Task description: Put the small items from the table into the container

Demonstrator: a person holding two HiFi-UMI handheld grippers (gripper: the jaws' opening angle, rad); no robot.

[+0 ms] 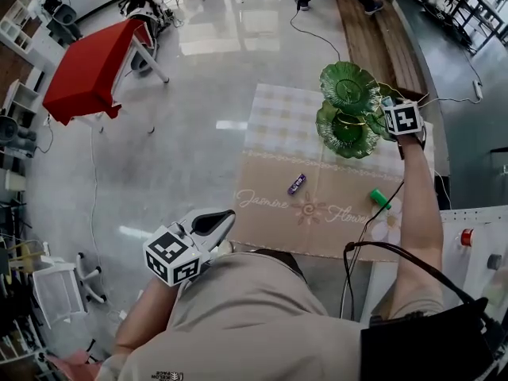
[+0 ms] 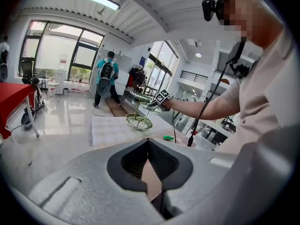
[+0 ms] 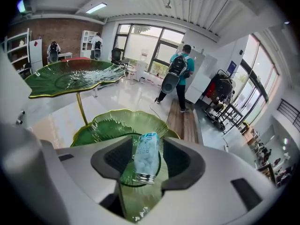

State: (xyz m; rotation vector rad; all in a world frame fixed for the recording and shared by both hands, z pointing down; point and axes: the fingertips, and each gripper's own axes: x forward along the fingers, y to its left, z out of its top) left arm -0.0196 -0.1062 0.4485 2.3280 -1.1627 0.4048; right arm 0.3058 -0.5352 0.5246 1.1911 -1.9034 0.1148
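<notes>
Lower left, by your body: left gripper [image 1: 228,216], jaws narrow, empty. 
Mid-frame, on table [image 1: 270,133]: purple packet [image 1: 296,184] and green piece [image 1: 379,199], not yet collected. 
Upper right: right gripper [image 3: 148,162], jaws wide, small clear bottle [image 3: 145,156] loose between them over lower green dish [image 3: 117,122]. 
Withdraw straight back; avoid nudging bottle.

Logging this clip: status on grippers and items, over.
Left gripper shut, empty. Right gripper open over lower green dish, clear packet lying between its jaws. Purple item and green item on tablecloth. Nothing blocking.

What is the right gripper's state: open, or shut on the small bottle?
Open: the right gripper has gaps on both sides of the small bottle, which lies over the lower green dish.
</notes>
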